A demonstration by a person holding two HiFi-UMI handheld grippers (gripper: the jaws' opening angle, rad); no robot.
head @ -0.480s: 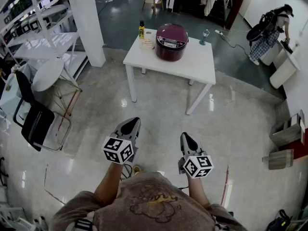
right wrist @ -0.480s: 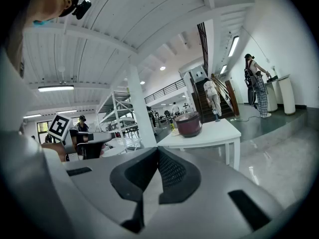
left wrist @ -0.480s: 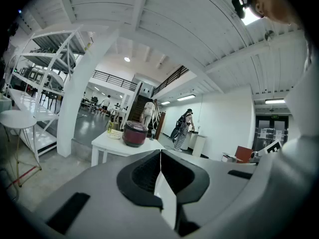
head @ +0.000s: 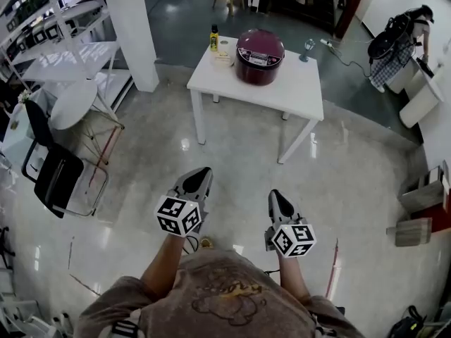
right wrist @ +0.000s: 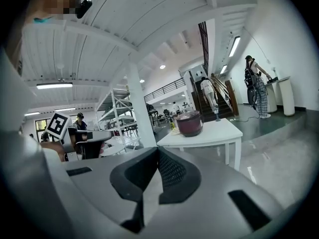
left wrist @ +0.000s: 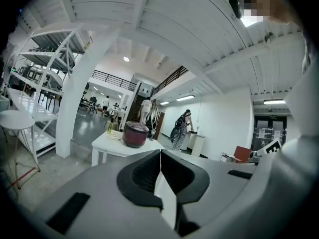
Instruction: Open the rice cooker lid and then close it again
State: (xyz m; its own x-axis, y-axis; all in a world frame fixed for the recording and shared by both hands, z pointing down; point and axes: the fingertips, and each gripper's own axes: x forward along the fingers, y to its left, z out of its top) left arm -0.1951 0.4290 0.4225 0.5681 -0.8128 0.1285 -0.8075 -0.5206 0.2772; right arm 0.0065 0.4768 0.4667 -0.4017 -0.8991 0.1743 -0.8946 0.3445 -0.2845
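A dark red rice cooker [head: 259,46] with its lid down stands on a white table [head: 296,90] far ahead of me. The left gripper view shows the rice cooker [left wrist: 135,134] small in the distance, and so does the right gripper view, the rice cooker [right wrist: 189,123] on the table [right wrist: 214,133]. My left gripper [head: 201,177] and right gripper [head: 276,198] hang over the floor, well short of the table. Both are shut and hold nothing, their jaws meeting at a thin seam.
A yellow bottle [head: 213,39] and a plate [head: 223,58] sit beside the cooker. A white pillar [head: 134,27] and shelving [head: 63,41] stand at the left, with a black chair [head: 60,178] nearer. A person [head: 402,37] stands at the far right by white bins.
The table and cooker have shifted slightly right and up in the head view. Both grippers keep about the same pose, shut.
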